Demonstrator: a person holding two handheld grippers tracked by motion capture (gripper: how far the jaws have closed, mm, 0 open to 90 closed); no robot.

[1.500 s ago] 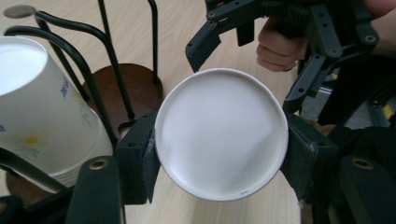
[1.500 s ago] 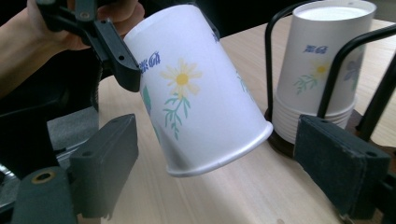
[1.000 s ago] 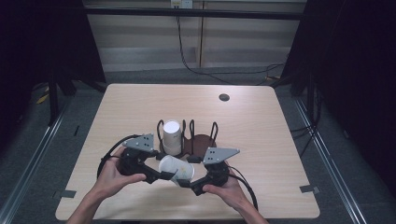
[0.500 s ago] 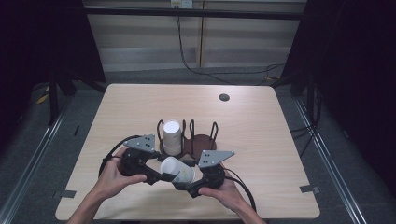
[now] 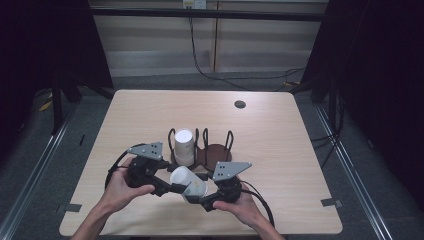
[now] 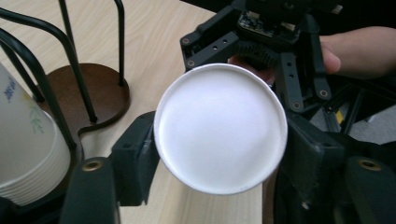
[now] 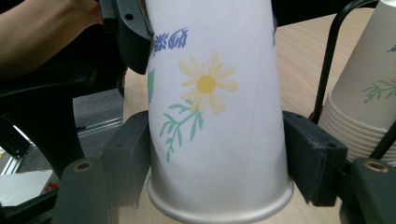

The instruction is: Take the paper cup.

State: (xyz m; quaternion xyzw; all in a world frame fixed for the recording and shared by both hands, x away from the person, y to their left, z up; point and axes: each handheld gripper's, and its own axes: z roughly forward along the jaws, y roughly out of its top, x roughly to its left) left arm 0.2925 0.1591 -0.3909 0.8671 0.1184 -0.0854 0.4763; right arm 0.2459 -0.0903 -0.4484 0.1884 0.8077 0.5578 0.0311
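A white paper cup (image 5: 189, 182) with a daisy print lies on its side in the air over the table's near edge, between both grippers. My right gripper (image 5: 202, 197) has just been closing and is shut on the cup (image 7: 215, 107) near its rim, pads pressing both sides. My left gripper (image 5: 175, 187) has just been opening. The cup's base (image 6: 219, 128) still sits between its jaws, which stand loosely beside it. A person's hands hold both grippers.
A black wire cup holder (image 5: 217, 152) on a dark wooden base stands just behind the hands, with a stack of cups (image 5: 183, 146) in its left slot. The stack (image 7: 369, 102) is close beside the held cup. A small dark disc (image 5: 240, 104) lies far back on the table.
The right gripper's jaws have come together onto the cup's rim end. The left gripper's jaws have eased apart. Neither hand has shifted.
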